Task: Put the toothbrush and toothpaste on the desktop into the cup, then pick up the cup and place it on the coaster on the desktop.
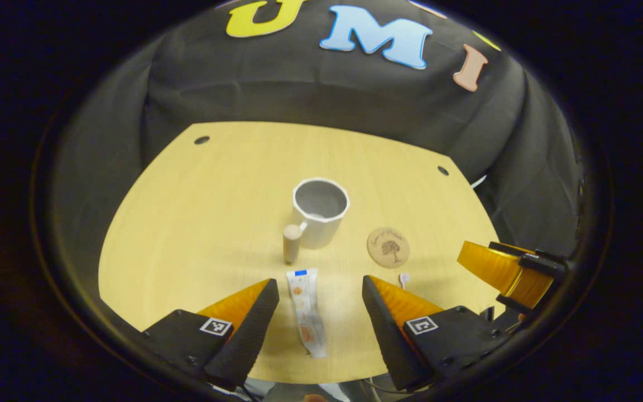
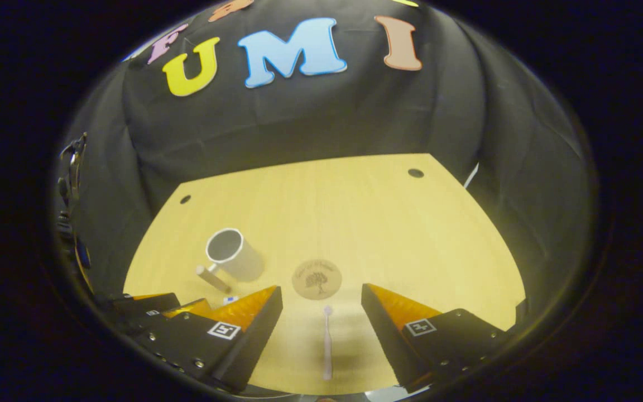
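Two grippers hovering above the desk, both spread wide and holding nothing; left gripper poised with the toothpaste lying flat between its fingers, tube running lengthwise away toward the cup; right gripper likewise straddling the toothbrush, laid lengthwise with its head pointing at the coaster. Probably the reach before the first pick; nothing in the cup yet, none of the task done. Best to lower straight down over the tube, keeping it centred between the fingers, and close across its width near the middle, not on the flat crimped end nearest the camera; likely soft and slippery, so a firm squeeze without crushing. Beyond the tube, cup standing upright on the desktop, mouth open upward, wooden handle toward the left gripper; coaster just to its right, bare. Worth tipping the tube upright before lowering it in, clear of the handle.
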### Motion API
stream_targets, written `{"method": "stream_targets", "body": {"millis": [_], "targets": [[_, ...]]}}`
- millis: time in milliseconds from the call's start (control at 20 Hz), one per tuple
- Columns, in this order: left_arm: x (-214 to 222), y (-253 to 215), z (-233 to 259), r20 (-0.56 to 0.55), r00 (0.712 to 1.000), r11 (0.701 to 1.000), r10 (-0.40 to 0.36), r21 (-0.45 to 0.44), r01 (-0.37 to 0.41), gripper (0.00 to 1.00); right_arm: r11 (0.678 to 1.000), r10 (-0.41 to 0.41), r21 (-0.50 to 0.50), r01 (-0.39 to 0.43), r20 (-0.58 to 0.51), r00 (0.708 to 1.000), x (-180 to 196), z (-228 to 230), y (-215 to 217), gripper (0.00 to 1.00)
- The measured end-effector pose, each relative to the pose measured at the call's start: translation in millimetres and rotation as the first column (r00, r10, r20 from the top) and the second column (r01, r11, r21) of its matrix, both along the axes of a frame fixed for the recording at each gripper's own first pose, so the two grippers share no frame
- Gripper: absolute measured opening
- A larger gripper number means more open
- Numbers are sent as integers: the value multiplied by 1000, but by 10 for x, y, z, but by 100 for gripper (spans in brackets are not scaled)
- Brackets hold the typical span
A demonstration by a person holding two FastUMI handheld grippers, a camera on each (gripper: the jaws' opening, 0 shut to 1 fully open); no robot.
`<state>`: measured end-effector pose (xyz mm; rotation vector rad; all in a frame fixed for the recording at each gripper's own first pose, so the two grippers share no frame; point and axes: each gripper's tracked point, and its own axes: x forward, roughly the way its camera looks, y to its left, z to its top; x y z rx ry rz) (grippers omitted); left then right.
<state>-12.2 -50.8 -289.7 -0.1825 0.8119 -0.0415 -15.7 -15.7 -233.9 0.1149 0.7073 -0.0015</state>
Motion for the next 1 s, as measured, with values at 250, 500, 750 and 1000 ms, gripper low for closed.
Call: {"method": "stream_targets", "body": {"millis": [250,500,750,1000], "targets": [[14,64,-557,-109,994,999,-20,31,24,100,1000,7,24,-2,-191,982,-188,-658,73,91],[24,100,-951,-206,979,999,-6,33,13,98,1000,11,24,-4,-311,950,-292,-1059,91,91],[20,140,-1146,-278,961,999,9,43,3,94,1000,13,30,-2,-390,921,-327,-1287,110,92],[26,152,-1254,-313,949,997,29,83,-3,94,999,31,-7,-39,-452,891,-397,-1426,100,92]]}}
